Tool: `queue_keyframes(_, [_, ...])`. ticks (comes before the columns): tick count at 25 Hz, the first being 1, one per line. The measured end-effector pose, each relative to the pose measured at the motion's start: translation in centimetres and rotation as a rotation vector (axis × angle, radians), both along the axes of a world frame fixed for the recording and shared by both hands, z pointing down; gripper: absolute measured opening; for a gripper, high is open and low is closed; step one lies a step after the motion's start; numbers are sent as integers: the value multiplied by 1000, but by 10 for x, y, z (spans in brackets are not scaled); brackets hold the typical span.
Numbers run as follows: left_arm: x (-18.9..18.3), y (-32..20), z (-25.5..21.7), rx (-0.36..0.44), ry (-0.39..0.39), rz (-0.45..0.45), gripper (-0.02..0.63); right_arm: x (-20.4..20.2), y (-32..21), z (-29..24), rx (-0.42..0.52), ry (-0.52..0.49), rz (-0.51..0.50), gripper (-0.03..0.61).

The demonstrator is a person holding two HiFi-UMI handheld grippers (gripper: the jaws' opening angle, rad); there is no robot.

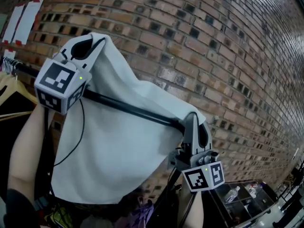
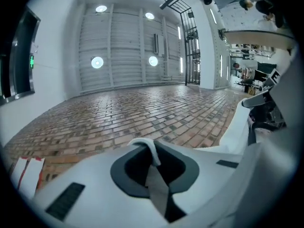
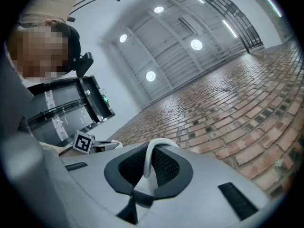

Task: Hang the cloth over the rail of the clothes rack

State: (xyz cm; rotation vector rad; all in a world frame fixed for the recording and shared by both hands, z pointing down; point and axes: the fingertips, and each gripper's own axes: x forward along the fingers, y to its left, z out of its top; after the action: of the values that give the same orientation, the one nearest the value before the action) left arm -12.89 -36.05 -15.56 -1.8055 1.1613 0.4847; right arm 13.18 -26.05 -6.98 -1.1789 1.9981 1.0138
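The white cloth [image 1: 118,151] was held spread out between the two tongs in front of a brick wall [image 1: 218,46]. Its upper left corner was pinched by the left tongs [image 1: 86,46], the jaws pressed together on a thin fold of the fabric. Its upper right corner was pinched in the same way by the right tongs [image 1: 194,122], the jaws closed on a narrow white fold. The top edge was seen to run from high at the left down to lower at the right. The black rail [image 1: 133,109] of the clothes rack was seen crossing in front of the cloth, slanting down from left to right. The top edge was raised above it and the rest hung below on its far side. Whether the cloth touched the rail could not be told. Wooden hangers [image 1: 14,91] were hung on the rail at the far left, and two sheets of paper [image 1: 21,20] were fixed to the wall above them.
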Motion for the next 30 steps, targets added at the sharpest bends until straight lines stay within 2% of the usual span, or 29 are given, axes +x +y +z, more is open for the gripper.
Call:
queue_keyframes(5, [-44, 15, 35, -17, 17, 76, 46, -34, -3, 3, 21, 41, 49, 30])
queue_keyframes(9, [-81, 27, 80, -29, 37, 117, 46, -44, 4, 17, 37, 41, 116, 30])
queue_keyframes(13, [-112, 22, 125, -90, 15, 142, 46, -45, 8, 41, -21, 84, 63, 30])
queue_keyframes(15, [-115, 20, 146, -96, -17, 109, 46, -49, 7, 60, -57, 120, 72, 29])
queue_keyframes(18, [-112, 14, 182, -106, -42, 37, 46, -50, 0, 96, -98, 129, 152, 29])
queue_keyframes(22, [-102, 2, 226, -177, -2, 43, 46, -35, -16, 142, -174, 71, 141, 29])
queue_keyframes(25, [-96, -3, 250, -216, 24, 22, 46, -26, -21, 163, -195, 30, 124, 30])
queue_keyframes(27, [-92, -4, 264, -235, 41, -14, 46, -24, -21, 175, -194, 17, 148, 29])
queue_keyframes(30, [-88, -4, 282, -249, 77, -70, 46, -23, -20, 192, -167, 22, 242, 29])
